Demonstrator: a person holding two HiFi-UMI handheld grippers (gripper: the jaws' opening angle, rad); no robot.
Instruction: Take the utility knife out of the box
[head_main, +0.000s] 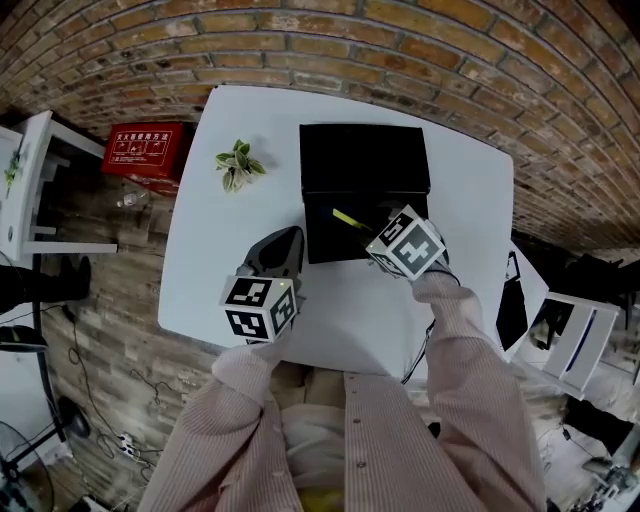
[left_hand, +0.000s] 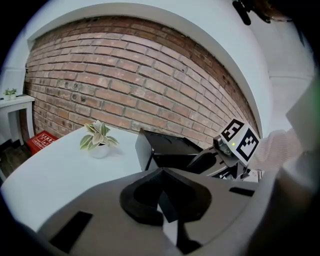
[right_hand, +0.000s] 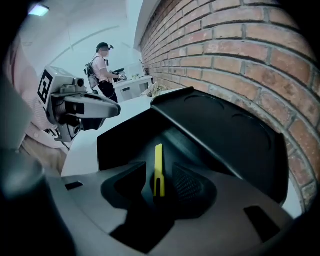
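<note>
An open black box (head_main: 330, 238) stands on the white table (head_main: 200, 270), its lid (head_main: 365, 160) folded back toward the wall. My right gripper (head_main: 372, 232) reaches over the box and is shut on a slim yellow utility knife (head_main: 348, 218). The right gripper view shows the knife (right_hand: 158, 170) upright between the two fingers, above the box's dark inside (right_hand: 125, 142). Left of the box, my left gripper (head_main: 278, 252) hovers over the table, shut on nothing. From the left gripper view the box (left_hand: 165, 150) lies just ahead, with the right gripper's marker cube (left_hand: 241, 140) beside it.
A small potted plant (head_main: 237, 163) sits at the table's back left, also ahead-left in the left gripper view (left_hand: 98, 137). A red case (head_main: 147, 148) lies on the floor left of the table. A brick wall (head_main: 400, 50) runs behind. A person (right_hand: 102, 67) stands far off.
</note>
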